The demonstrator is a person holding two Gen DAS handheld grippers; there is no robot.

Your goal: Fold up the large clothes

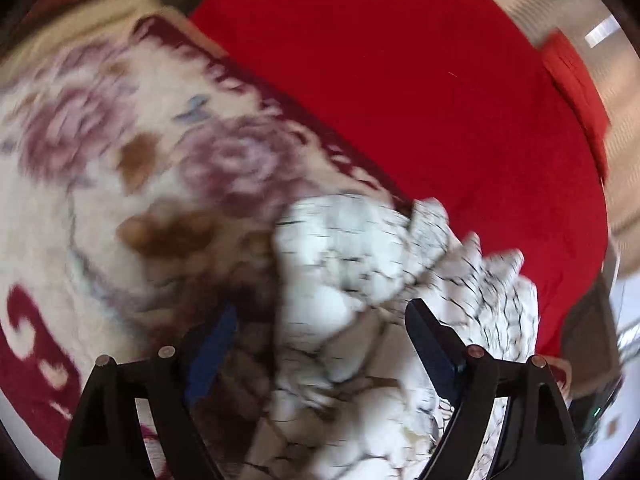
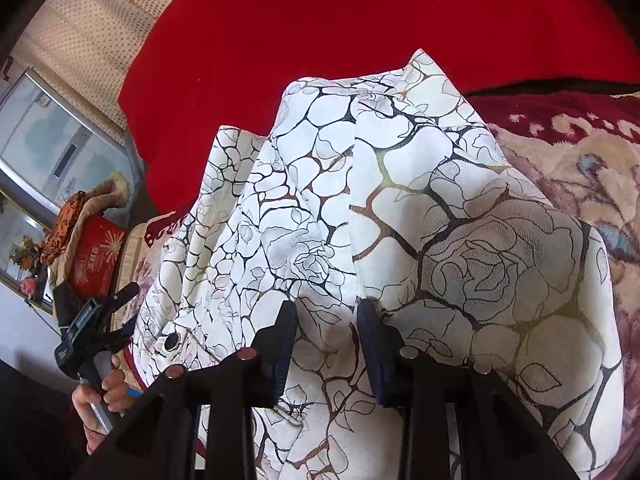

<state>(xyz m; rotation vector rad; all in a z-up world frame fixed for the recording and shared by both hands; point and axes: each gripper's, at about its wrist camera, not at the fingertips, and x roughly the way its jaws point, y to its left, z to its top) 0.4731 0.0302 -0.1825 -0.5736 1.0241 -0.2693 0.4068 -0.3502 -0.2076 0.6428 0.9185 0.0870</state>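
A white garment (image 2: pixel 400 208) printed with black crackle lines and roses lies bunched on a floral blanket (image 1: pixel 100 152). My right gripper (image 2: pixel 327 308) is shut on a thick fold of it, and the cloth fills the gap between the dark pads. In the blurred left wrist view my left gripper (image 1: pixel 322 310) stands wide open over the garment's (image 1: pixel 360 264) crumpled edge, with cloth between the fingers but untouched by the pads. The right wrist view shows the left gripper (image 2: pixel 130 314) at the garment's left edge, held by a hand (image 2: pixel 108 392).
A red cover (image 2: pixel 320 32) spreads over the bed beyond the garment and blanket. Off the bed's left side in the right wrist view are a red box (image 2: pixel 96 256), piled cloth and a glass-fronted cabinet (image 2: pixel 48 140). A pale patterned wall (image 1: pixel 580 8) lies behind.
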